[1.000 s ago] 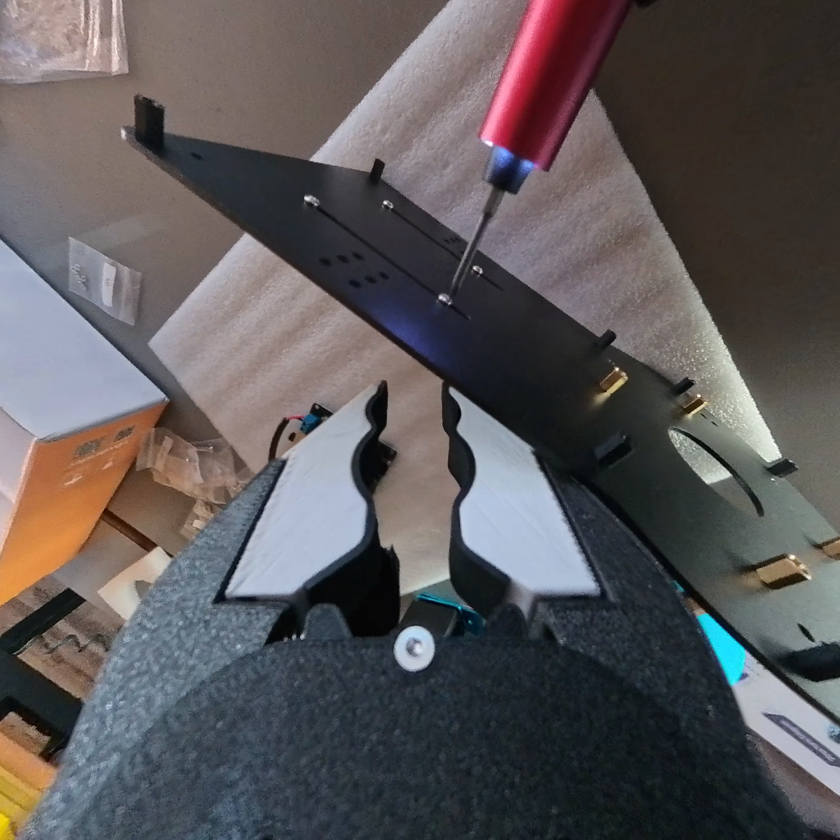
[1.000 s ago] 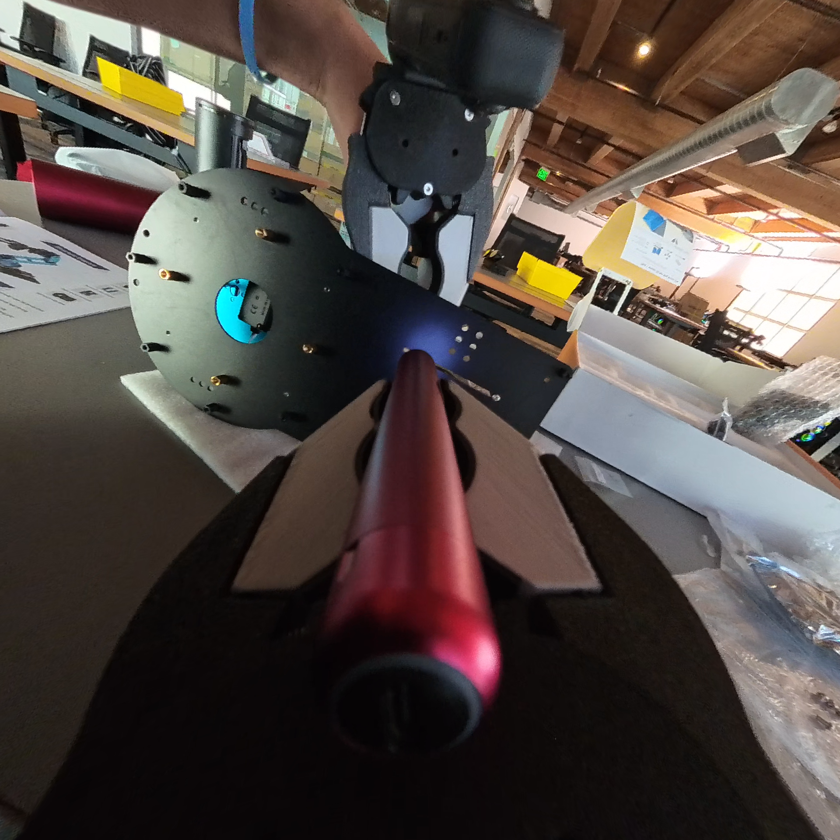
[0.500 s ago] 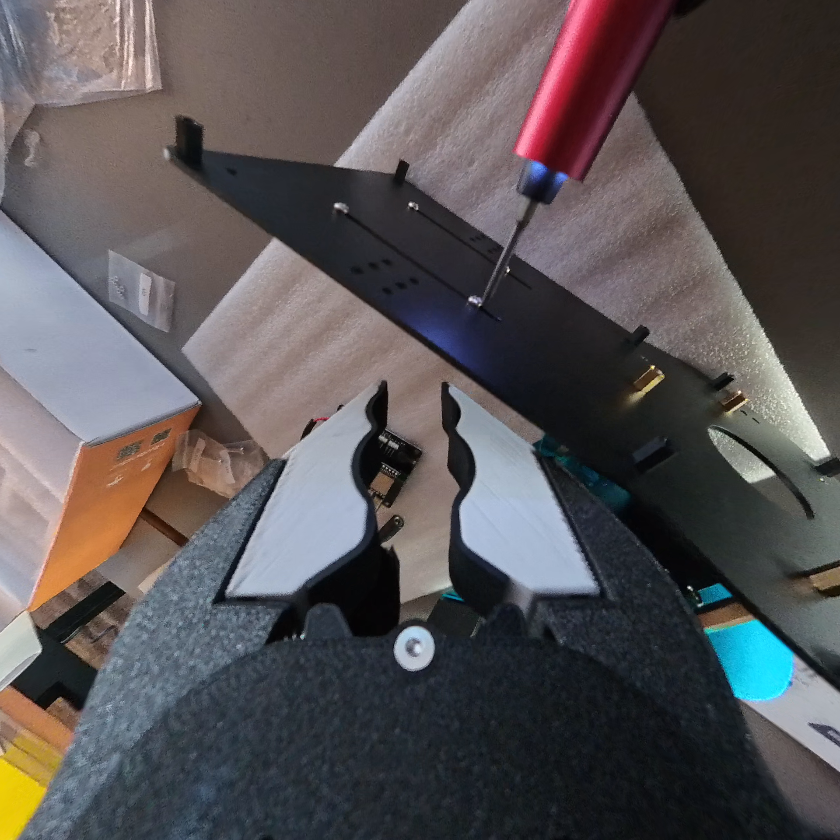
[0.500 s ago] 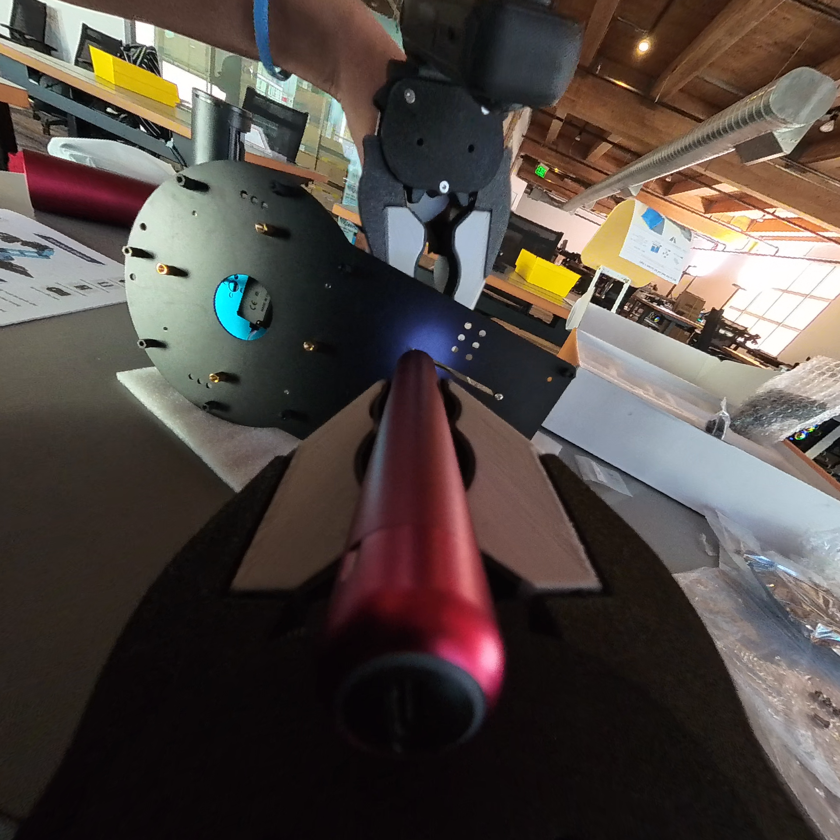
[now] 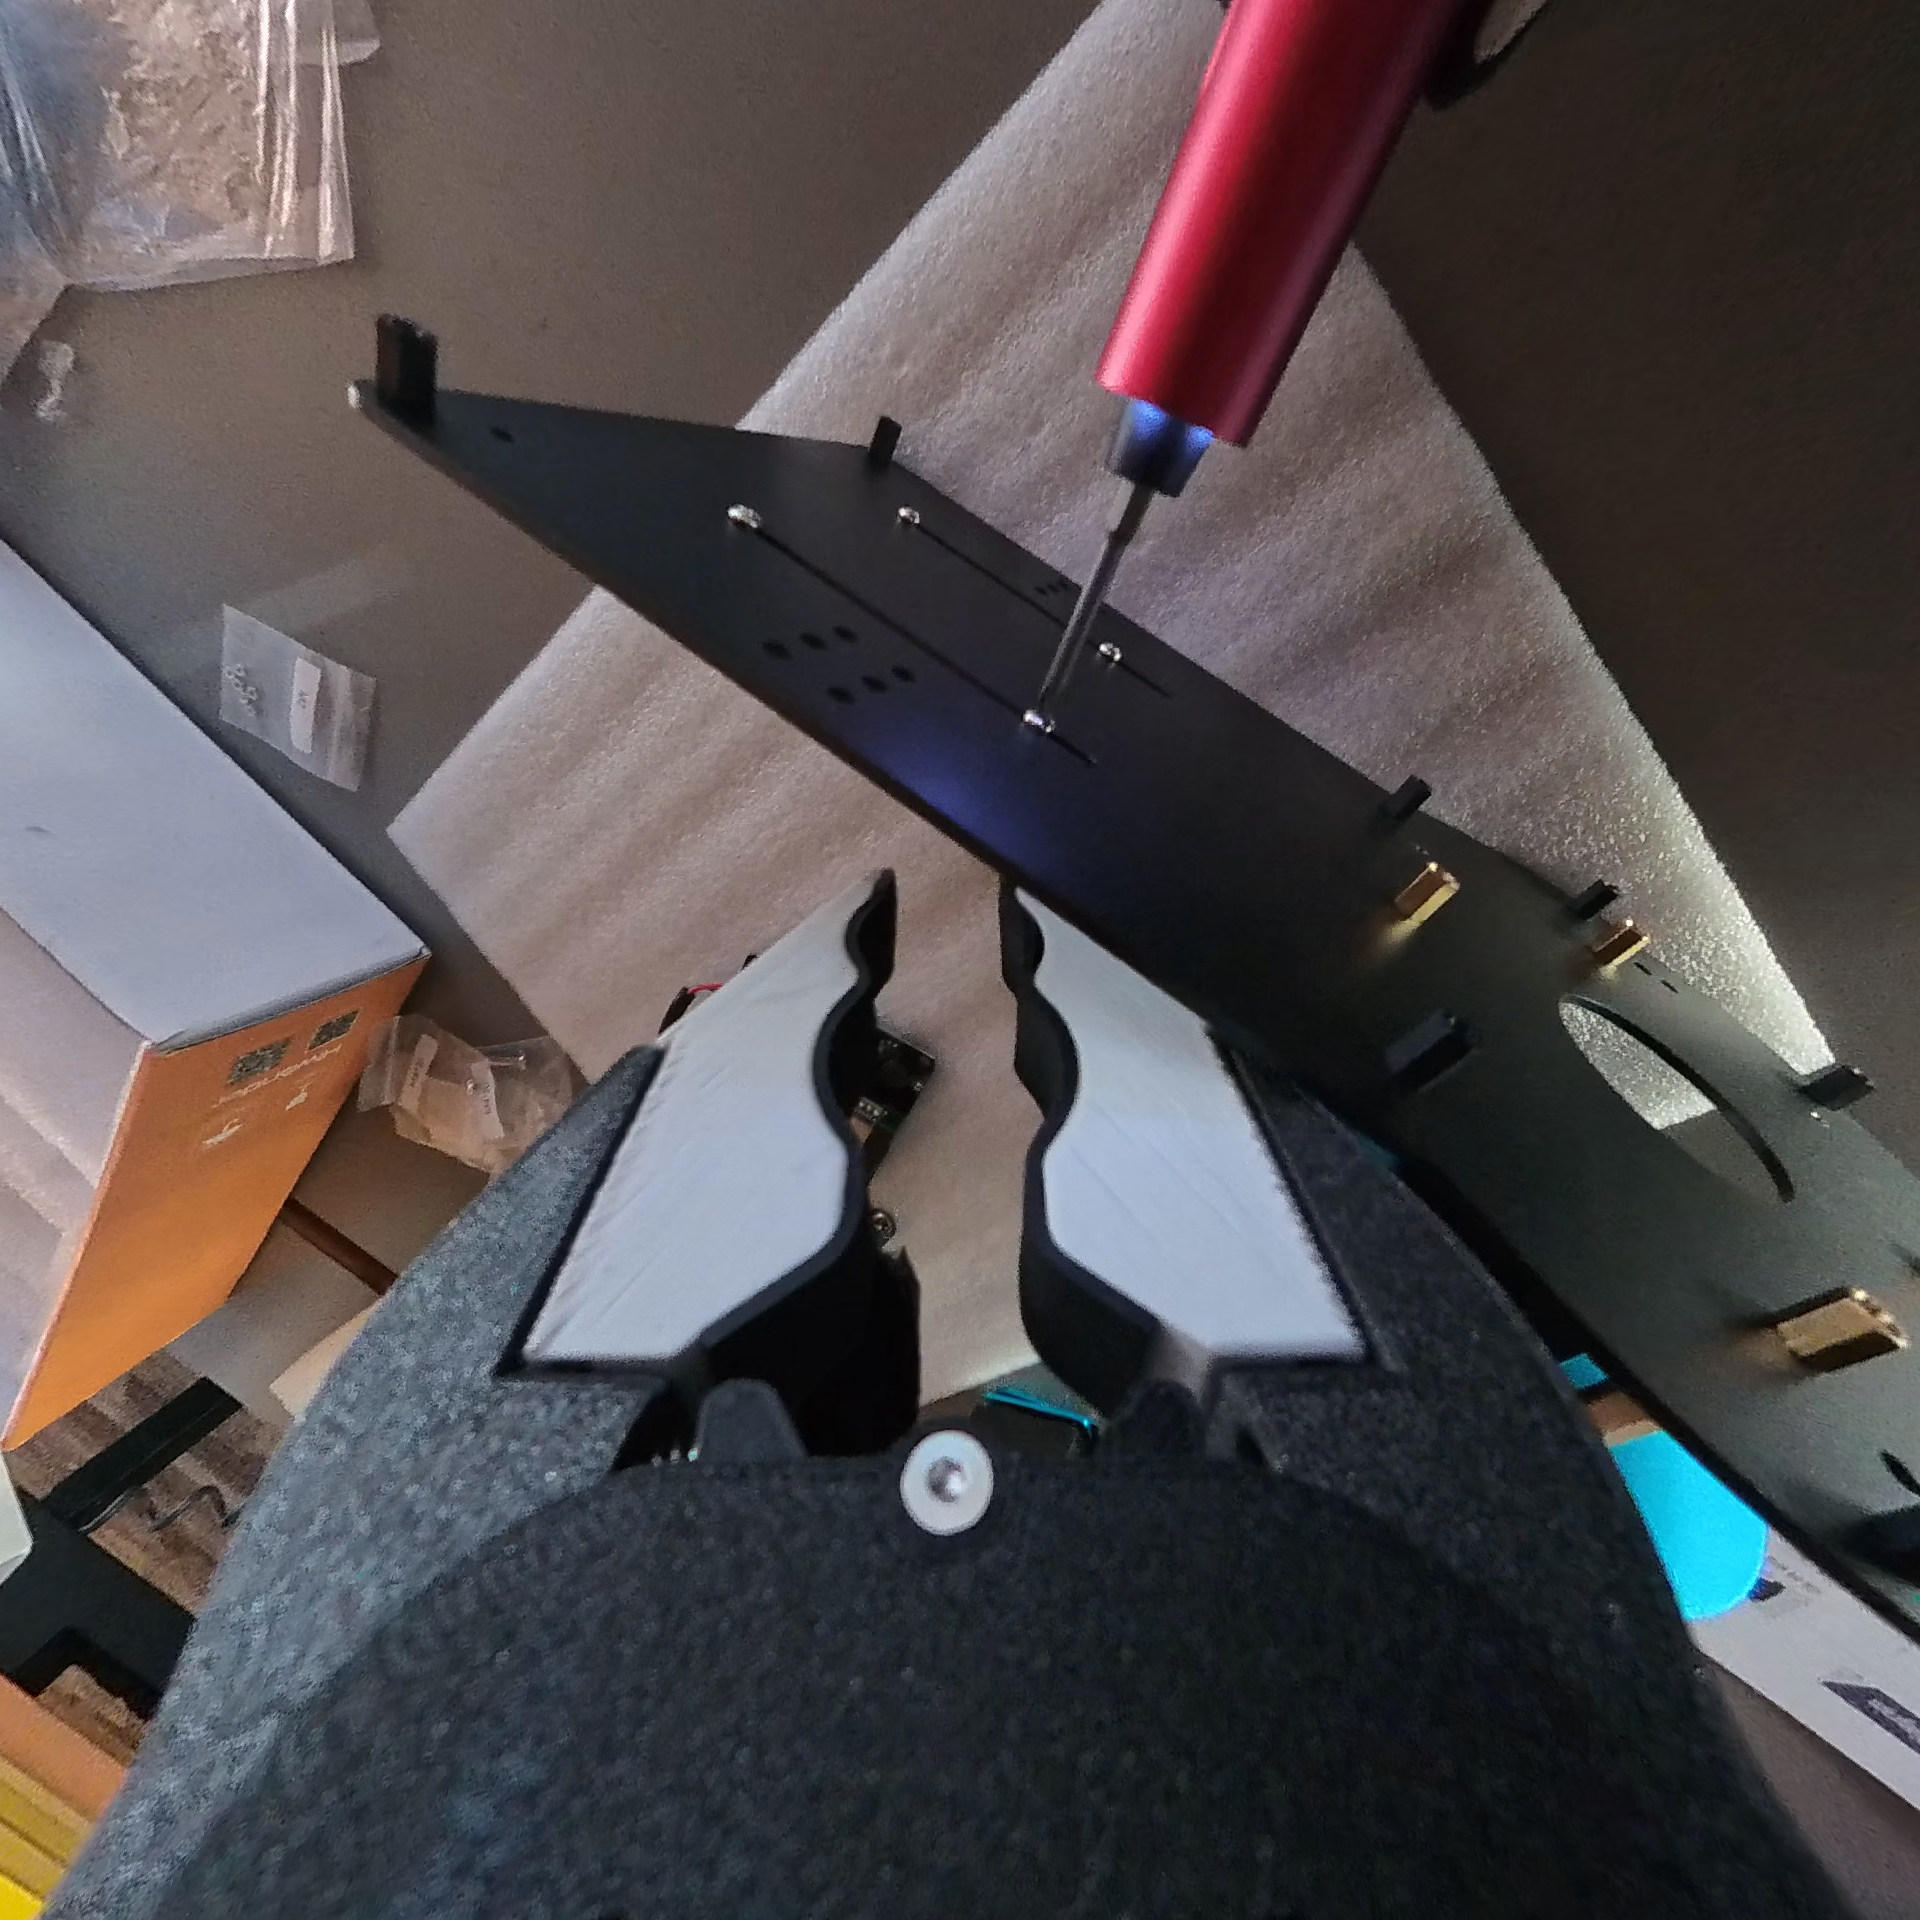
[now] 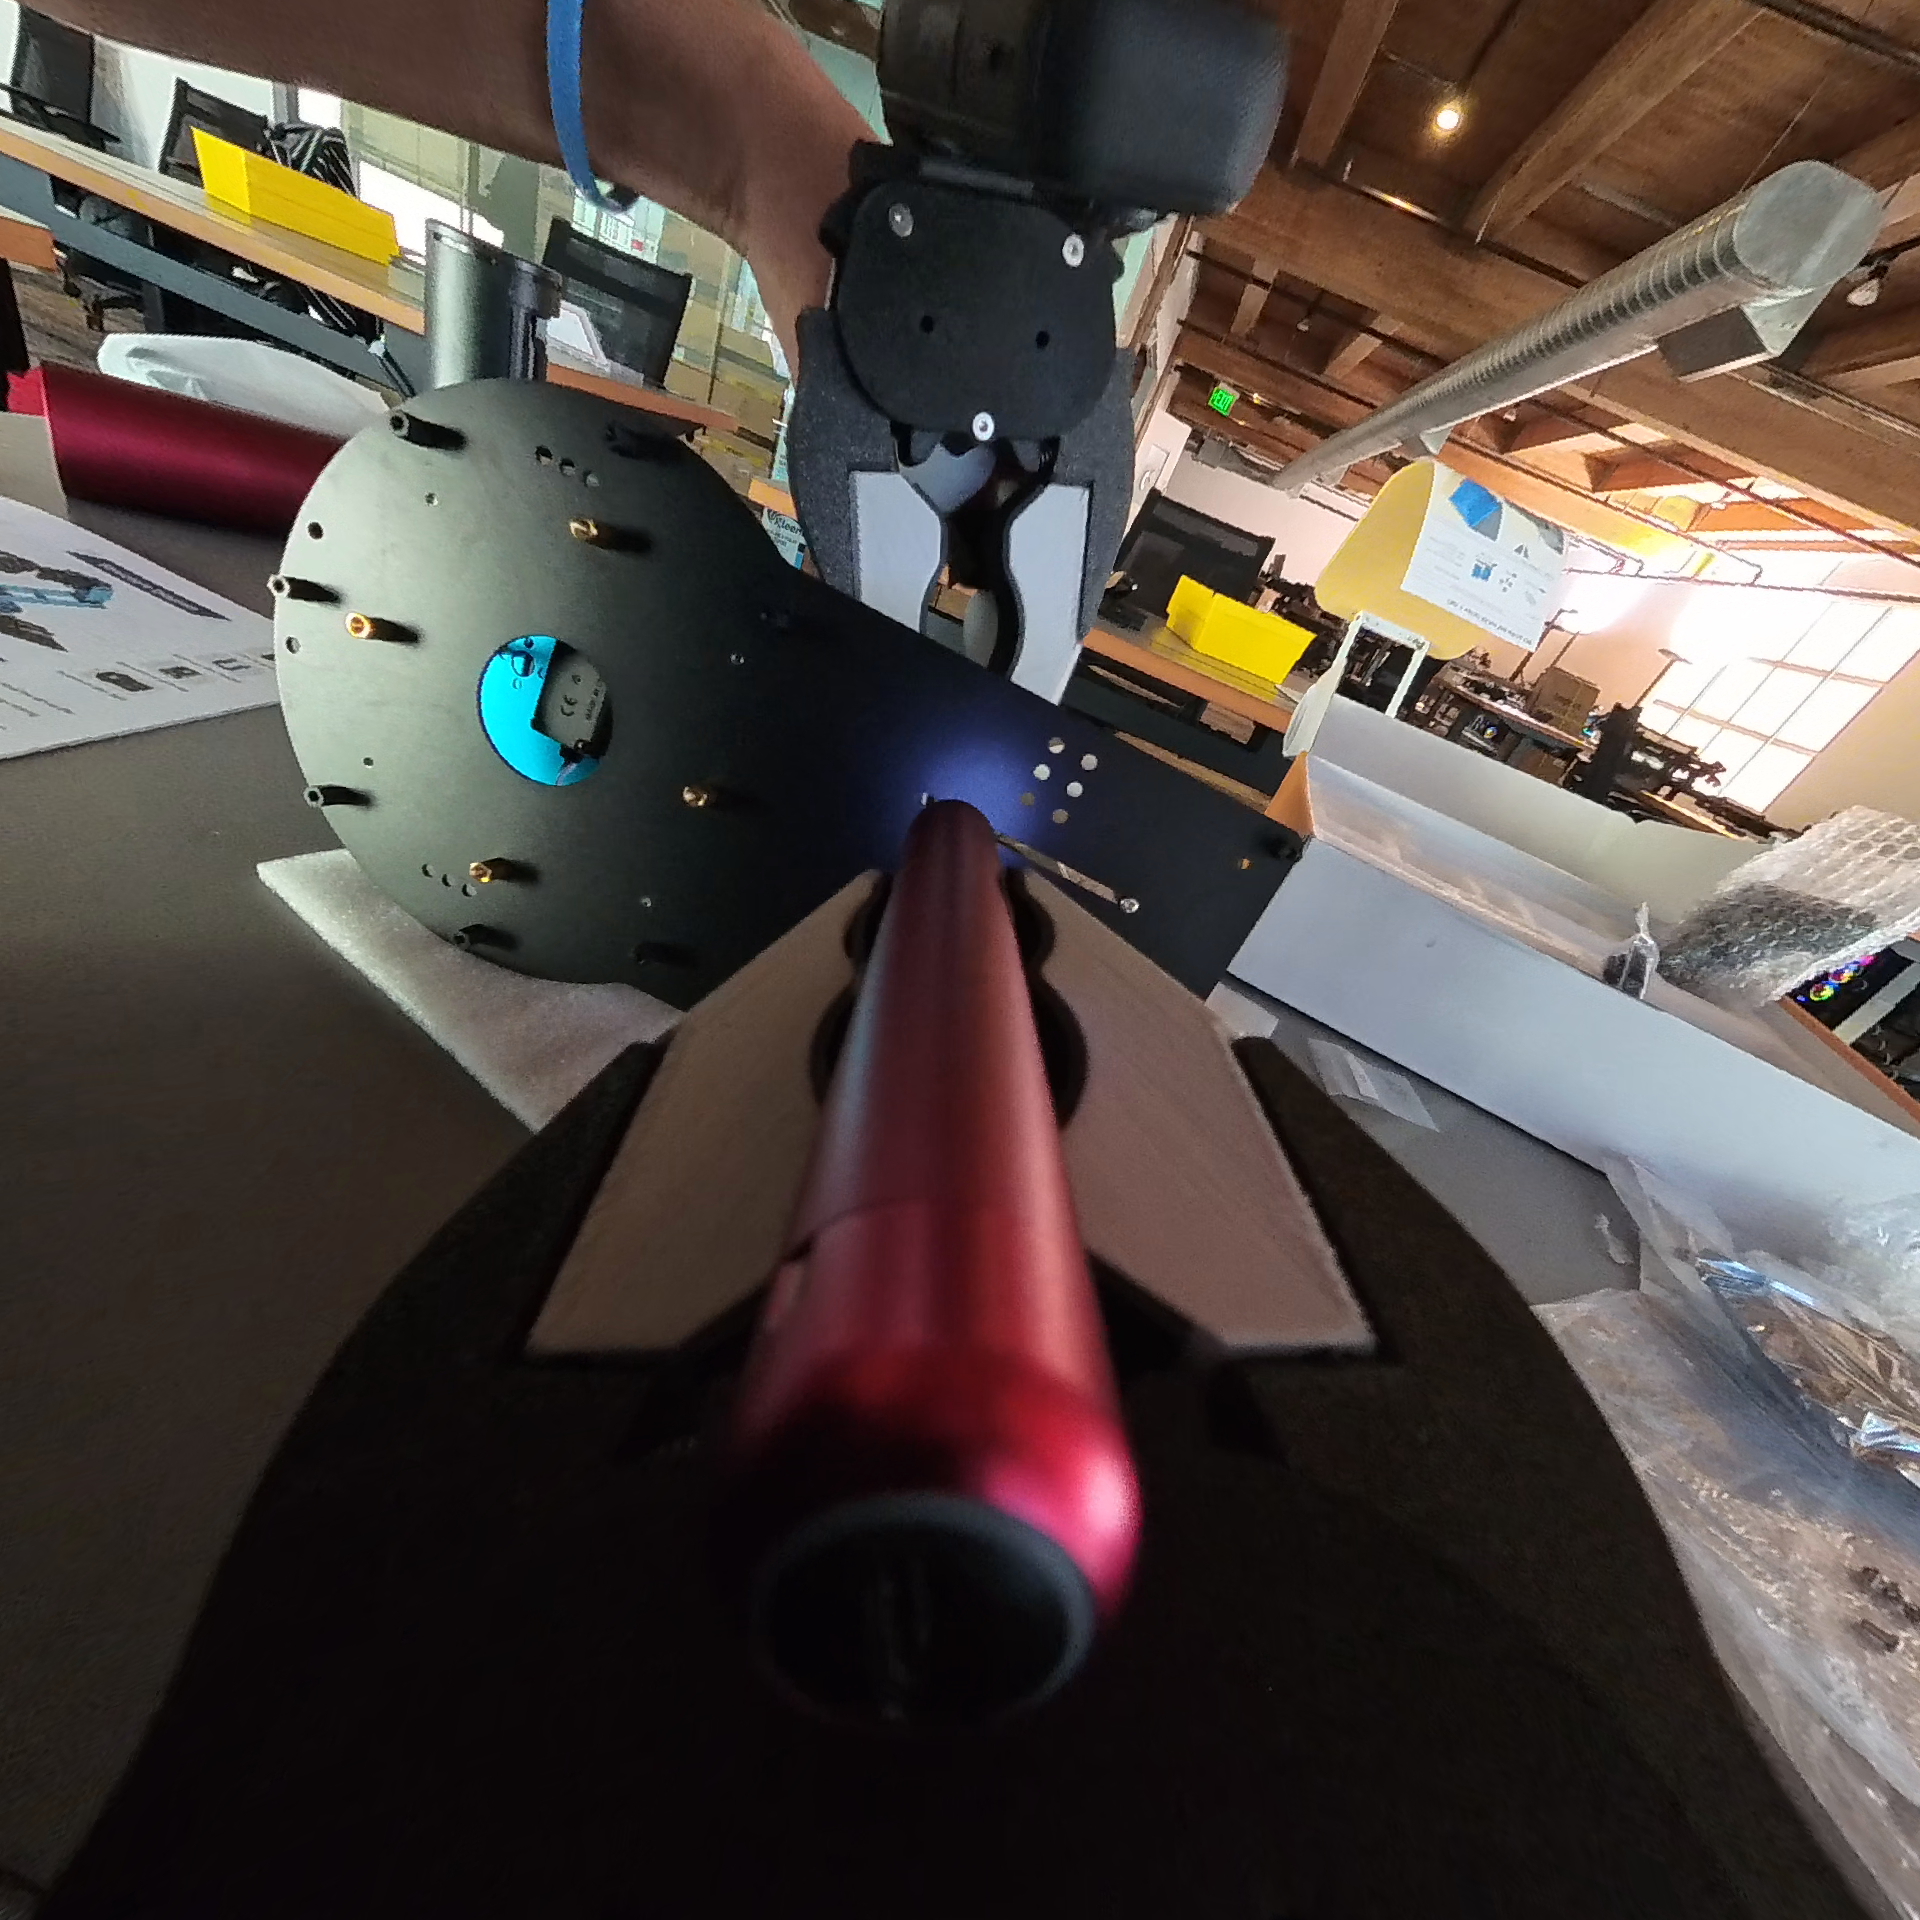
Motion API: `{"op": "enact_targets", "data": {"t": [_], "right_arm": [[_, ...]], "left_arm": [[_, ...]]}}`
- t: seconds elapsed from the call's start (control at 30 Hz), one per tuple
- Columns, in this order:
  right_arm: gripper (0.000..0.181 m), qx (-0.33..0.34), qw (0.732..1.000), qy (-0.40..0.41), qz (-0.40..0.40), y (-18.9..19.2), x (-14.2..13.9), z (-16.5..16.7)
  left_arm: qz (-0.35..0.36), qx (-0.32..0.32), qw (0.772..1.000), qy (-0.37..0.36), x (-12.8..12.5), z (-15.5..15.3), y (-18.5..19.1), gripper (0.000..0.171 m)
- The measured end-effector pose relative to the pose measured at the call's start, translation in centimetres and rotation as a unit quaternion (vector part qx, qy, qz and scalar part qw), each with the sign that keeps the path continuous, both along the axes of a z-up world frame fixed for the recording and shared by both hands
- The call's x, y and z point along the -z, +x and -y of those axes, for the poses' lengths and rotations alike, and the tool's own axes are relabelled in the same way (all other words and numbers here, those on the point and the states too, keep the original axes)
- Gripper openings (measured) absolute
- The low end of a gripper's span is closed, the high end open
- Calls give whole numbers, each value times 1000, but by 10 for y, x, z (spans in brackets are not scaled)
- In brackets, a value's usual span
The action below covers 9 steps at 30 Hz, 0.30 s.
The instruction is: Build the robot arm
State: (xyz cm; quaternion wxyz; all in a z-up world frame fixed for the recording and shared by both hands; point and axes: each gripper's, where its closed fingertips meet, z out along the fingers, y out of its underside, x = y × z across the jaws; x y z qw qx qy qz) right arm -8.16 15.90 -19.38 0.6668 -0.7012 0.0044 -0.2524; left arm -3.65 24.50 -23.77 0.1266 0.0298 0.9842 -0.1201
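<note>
A black metal plate (image 5: 1195, 831) with slots, small holes and brass standoffs (image 5: 1423, 894) stands tilted on its edge on a white foam sheet (image 5: 727, 779). My right gripper (image 6: 951, 883) is shut on a red electric screwdriver (image 6: 935, 1195). In the left wrist view the screwdriver (image 5: 1268, 208) has its bit on a small screw (image 5: 1036, 719) at a slot's end, and its light falls on the plate. My left gripper (image 5: 945, 904) is open by a narrow gap and empty, its fingertips right at the plate's upper edge. It also shows in the right wrist view (image 6: 977, 623), above the plate (image 6: 727, 779).
An orange and white box (image 5: 156, 935) and bags of small parts (image 5: 187, 135) lie left of the foam. A small circuit board (image 5: 904, 1070) lies under my left fingers. A printed sheet (image 6: 104, 644), a red cylinder (image 6: 177, 457), a white box (image 6: 1507, 987) and bubble wrap (image 6: 1818, 904) surround the plate. Left tips to right tips: about 11 cm. The plate (image 6: 727, 779) is about 6 cm from my left fingertips.
My left gripper drew slightly back from the plate's edge, then came close again. The screwdriver bit stays on the same screw. Neither gripper's jaws changed.
</note>
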Motion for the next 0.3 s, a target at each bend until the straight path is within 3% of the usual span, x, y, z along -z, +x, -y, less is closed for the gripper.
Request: {"op": "enact_targets", "data": {"t": [0.3], "right_arm": [[21,0,1000,4,3,-1,0,-1]], "left_arm": [[11,31,999,5,3,4,1,7]]}}
